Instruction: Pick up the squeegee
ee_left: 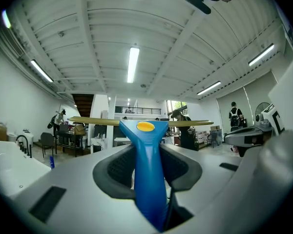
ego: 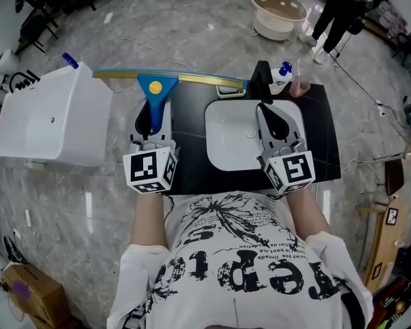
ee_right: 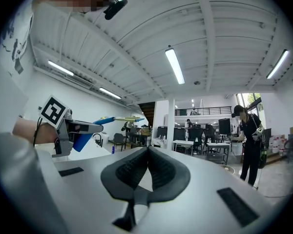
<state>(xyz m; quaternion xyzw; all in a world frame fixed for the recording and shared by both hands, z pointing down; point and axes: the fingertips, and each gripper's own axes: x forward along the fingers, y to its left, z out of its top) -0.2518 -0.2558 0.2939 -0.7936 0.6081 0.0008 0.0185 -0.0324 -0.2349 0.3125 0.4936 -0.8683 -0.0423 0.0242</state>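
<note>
The squeegee has a blue handle (ego: 153, 94) with a yellow button and a long yellow blade (ego: 192, 79). It is held up off the black table (ego: 192, 170), blade level and crosswise. My left gripper (ego: 153, 113) is shut on the handle; in the left gripper view the handle (ee_left: 146, 150) runs between the dark pads (ee_left: 115, 167) and the blade (ee_left: 95, 121) spans the far end. My right gripper (ego: 266, 110) hangs over the white basin, shut and holding nothing. The right gripper view shows its pads (ee_right: 132, 172) meeting, with the left gripper (ee_right: 71, 128) and the squeegee (ee_right: 107, 119) off to the left.
A white basin (ego: 222, 149) lies on the black table. A white cabinet (ego: 55, 118) stands to the left. A spray bottle (ego: 283, 74) and a black object (ego: 261, 81) sit at the table's far edge. Beyond are a round tub (ego: 279, 9) and a standing person (ego: 339, 12).
</note>
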